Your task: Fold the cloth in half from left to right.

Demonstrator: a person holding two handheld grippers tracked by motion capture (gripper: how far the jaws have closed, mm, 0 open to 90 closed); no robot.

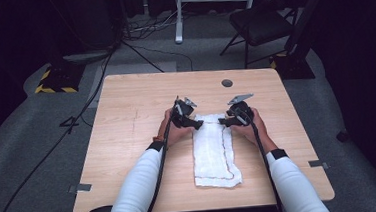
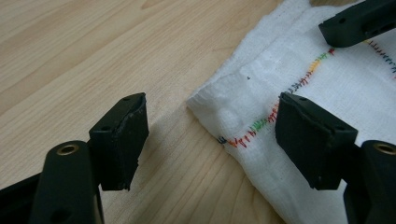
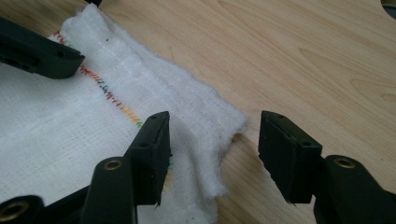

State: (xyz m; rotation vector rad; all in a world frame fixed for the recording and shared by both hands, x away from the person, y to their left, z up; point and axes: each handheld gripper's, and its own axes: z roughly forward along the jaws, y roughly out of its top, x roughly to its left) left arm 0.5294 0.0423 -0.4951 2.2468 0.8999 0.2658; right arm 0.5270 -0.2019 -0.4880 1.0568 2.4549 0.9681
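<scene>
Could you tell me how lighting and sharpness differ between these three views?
High view: the wooden table is brightly lit, the room around it is dark, and the picture is a little soft. Left and right gripper views: even light, the white cloth's coloured stitching crisp, and soft shadows beneath the cloth's edge.

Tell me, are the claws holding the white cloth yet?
No, nothing is held. The left claw and the right claw stand open, each straddling a far corner of the white cloth, pads not pressing it.

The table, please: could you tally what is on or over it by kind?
White cloth: 1
Grippers: 2, the left gripper and the right gripper
Round dark spot on the table: 1
Total: 4
</scene>
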